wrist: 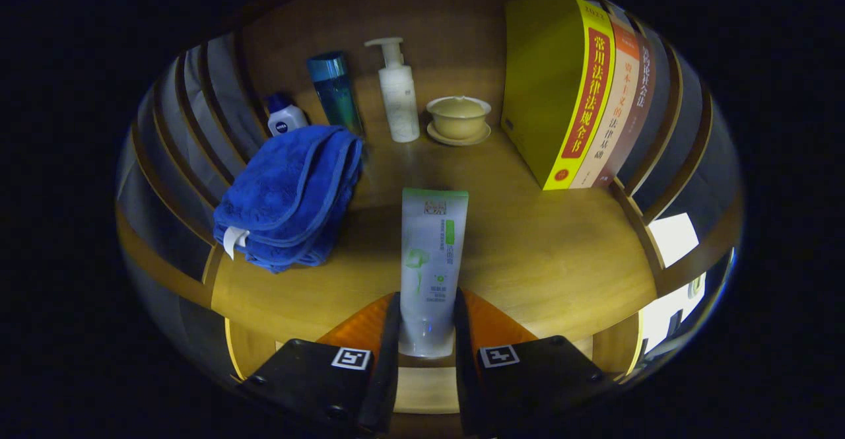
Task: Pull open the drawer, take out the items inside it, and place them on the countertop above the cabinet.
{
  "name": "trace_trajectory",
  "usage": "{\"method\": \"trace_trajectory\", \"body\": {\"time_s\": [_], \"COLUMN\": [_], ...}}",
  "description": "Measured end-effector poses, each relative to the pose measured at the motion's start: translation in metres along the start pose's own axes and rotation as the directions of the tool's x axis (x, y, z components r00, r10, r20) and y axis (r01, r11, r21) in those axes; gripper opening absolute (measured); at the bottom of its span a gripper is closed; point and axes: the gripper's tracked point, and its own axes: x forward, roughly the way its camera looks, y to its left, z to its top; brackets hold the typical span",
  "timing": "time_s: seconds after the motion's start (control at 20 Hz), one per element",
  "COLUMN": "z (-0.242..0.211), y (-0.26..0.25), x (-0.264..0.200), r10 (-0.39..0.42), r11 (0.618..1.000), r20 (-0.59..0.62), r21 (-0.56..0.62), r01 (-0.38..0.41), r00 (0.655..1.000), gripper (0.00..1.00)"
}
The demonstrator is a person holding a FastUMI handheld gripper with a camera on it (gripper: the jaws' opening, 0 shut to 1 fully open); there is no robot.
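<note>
Jaws clamp white tube [432,261] at cap end above countertop [561,261]; small bottle [284,117] reads NIVEA.

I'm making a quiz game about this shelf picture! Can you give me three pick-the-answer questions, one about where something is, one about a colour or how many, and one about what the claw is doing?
1. Where is the lidded cup?
A. Between the pump bottle and the books
B. On top of the towel
C. Between the claw's fingers

2. What colour is the folded towel?
A. Red
B. Blue
C. White

3. What is the claw doing?
A. Wide open, holding nothing
B. Shut on the tube
C. Squeezing the towel

Answers:
1. A, the cup sits on its saucer at the back of the countertop, with the bottle on one side and the books on the other.
2. B, the towel is plainly blue.
3. B, both fingers press the tube's lower end.
</note>
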Motion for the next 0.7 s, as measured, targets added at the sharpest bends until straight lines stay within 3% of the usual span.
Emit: {"method": "trace_trajectory", "body": {"time_s": [0.4, 0.55, 0.7], "z": [0.0009, -0.0003, -0.0007], "y": [0.0000, 0.0023, 0.0033], "x": [0.0004, -0.0008, -0.0048], "r10": [-0.010, -0.010, -0.008], "r11": [1.000, 1.000, 1.000], "r20": [0.008, 0.002, -0.001], "r21": [-0.026, -0.026, -0.028], "r01": [0.011, 0.010, 0.008], "r00": [1.000, 1.000, 1.000], "gripper": [0.56, 0.67, 0.85]}}
